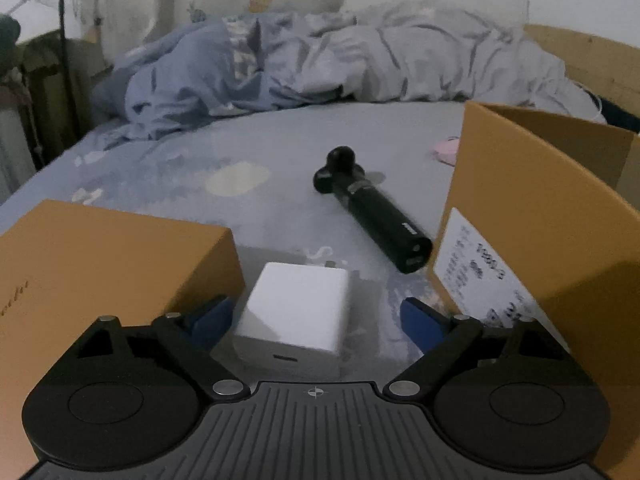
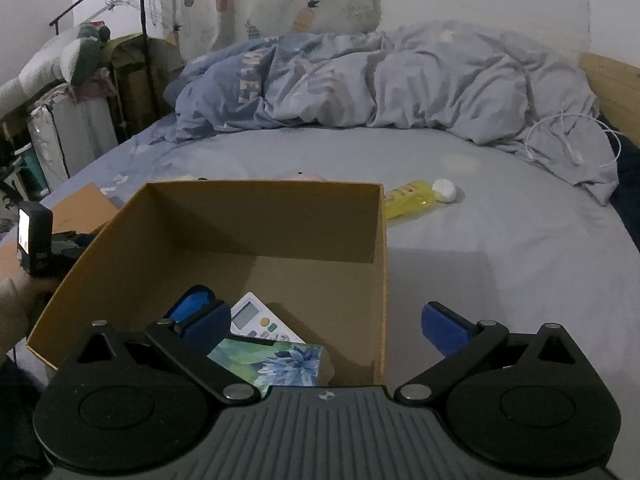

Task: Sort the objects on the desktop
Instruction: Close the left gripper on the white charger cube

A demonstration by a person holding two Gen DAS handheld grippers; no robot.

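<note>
I work on a bed (image 2: 500,248) with a blue-grey sheet and a rumpled duvet (image 2: 380,88) at its far end. In the open cardboard box (image 2: 260,220) a white remote (image 2: 260,320) and a flower-printed pack (image 2: 276,362) already lie, so I judge the sorting partly done. Still out on the sheet are a white charger block (image 1: 296,312), a black handheld stick (image 1: 372,210) and a yellow tube (image 2: 412,198) just beyond the box. My left hand-held gripper (image 1: 316,320) is spread wide with the charger between its fingers, not yet pinched. My right hand-held gripper (image 2: 320,328) is spread too, empty, straddling the box's right wall. A second cardboard piece (image 1: 108,256) stands left of the charger.
</note>
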